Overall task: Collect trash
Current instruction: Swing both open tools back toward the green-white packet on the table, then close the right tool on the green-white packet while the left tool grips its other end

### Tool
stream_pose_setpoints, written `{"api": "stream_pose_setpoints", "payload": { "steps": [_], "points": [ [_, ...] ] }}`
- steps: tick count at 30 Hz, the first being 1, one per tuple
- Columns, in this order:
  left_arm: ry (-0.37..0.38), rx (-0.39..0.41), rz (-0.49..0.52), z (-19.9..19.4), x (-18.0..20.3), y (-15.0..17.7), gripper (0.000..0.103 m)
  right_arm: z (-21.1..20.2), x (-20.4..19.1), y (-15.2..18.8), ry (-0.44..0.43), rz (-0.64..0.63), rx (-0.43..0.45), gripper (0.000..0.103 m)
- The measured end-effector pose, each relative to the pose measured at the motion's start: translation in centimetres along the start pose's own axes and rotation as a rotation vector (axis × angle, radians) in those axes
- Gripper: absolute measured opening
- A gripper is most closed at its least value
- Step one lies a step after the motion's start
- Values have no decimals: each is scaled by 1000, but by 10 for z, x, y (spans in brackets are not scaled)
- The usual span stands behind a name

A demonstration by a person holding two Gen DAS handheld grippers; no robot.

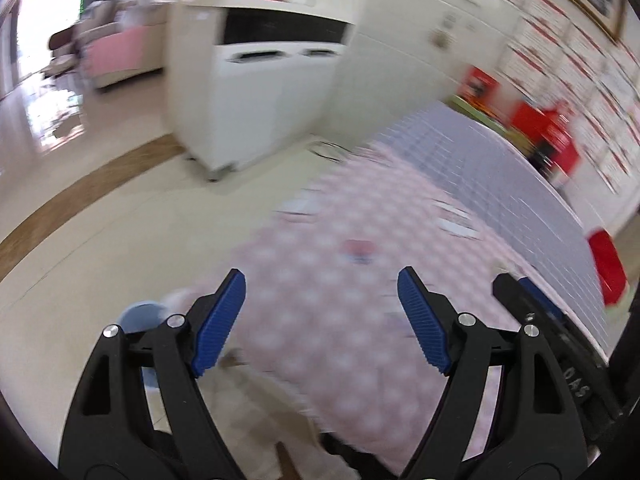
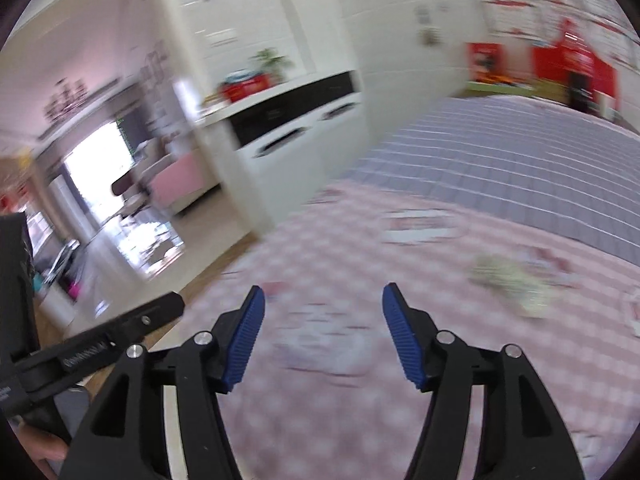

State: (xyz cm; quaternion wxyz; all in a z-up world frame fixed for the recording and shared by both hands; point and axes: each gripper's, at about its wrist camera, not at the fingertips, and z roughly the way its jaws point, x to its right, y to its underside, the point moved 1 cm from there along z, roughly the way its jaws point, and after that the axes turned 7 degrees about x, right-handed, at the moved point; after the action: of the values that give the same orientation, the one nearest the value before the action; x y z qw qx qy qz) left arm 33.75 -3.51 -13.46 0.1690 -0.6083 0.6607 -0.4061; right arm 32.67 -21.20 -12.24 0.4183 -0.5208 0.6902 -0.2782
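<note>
Your left gripper (image 1: 321, 312) gapes empty and your right gripper (image 2: 323, 334) hangs released, holding nothing, both angled down over the pink checked tablecloth (image 2: 360, 420). The crumpled pale paper scrap (image 2: 508, 280) lies ahead to the right, with flat white wrappers (image 2: 420, 226) beyond, well placed for approach.

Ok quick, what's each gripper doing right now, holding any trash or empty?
Left gripper: open, nothing between its fingers, above the pink checked cloth.
Right gripper: open, empty, over the same cloth.
</note>
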Motion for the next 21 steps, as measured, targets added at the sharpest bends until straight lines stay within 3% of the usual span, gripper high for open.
{"api": "stream_pose_setpoints", "payload": {
  "steps": [5, 10, 16, 21],
  "points": [
    [116, -76, 106, 39, 81, 8, 77, -11, 80, 6, 151, 88, -43, 61],
    [152, -124, 184, 70, 135, 15, 77, -5, 116, 12, 180, 90, -112, 61],
    [131, -141, 203, 95, 155, 18, 77, 19, 136, 5, 167, 21, -195, 61],
    [106, -172, 192, 112, 153, 16, 77, 36, 128, 0, 148, -68, -228, 61]
  ]
}}
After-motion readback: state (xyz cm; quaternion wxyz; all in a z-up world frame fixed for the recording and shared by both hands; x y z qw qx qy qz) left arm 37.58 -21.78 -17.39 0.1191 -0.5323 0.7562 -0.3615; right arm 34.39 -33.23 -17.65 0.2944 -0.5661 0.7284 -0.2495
